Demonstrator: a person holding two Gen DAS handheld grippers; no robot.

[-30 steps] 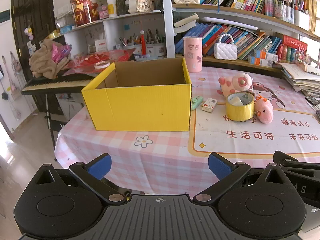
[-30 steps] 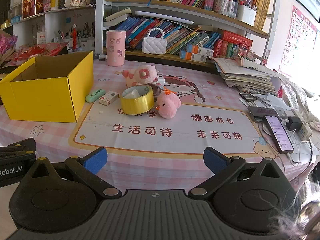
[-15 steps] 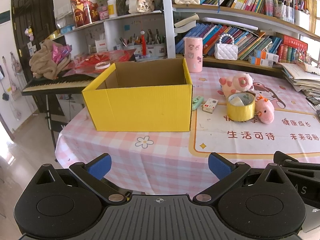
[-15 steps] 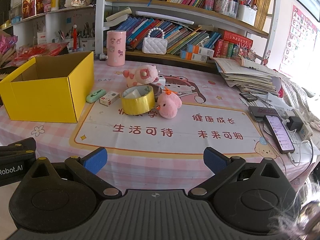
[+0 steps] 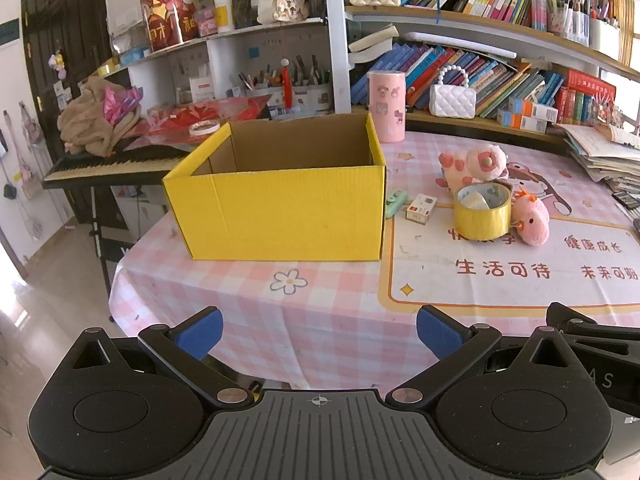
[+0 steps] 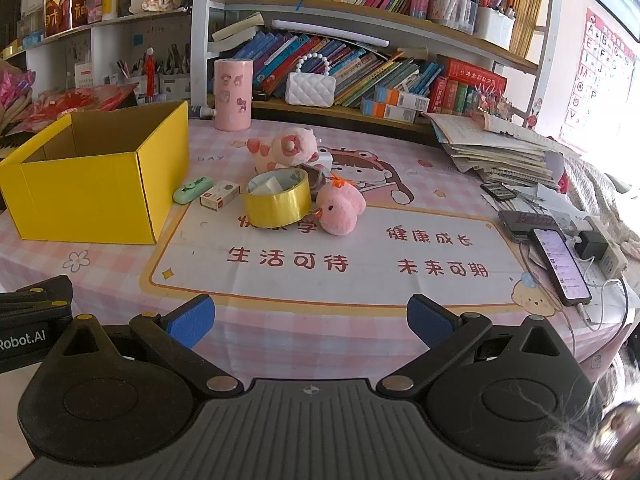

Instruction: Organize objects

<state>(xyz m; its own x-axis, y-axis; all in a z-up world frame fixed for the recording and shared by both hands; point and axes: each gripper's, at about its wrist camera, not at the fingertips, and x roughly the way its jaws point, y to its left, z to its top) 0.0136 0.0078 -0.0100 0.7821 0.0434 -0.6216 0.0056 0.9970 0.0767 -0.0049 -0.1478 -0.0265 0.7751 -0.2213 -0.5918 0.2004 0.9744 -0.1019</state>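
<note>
Starting at your left, the yellow box stands open-topped on the surface, and what shows of its inside is bare cardboard. Your left tongs hang wide apart before the near edge, gripping nothing. Just right of the box lie a green stapler-like piece and a small white carton, then the yellow tape roll, with a pink chick touching its right side and a pink plush pig behind. Your right tongs are likewise spread and empty.

The risk, I judge, is crowding: reach for the tape and a finger may shove the chick or nudge the carton. The roll may also tip or roll off if pinched off-centre. Farther right, a phone and its cables lie near the edge, so a wide swing could snag them.
</note>
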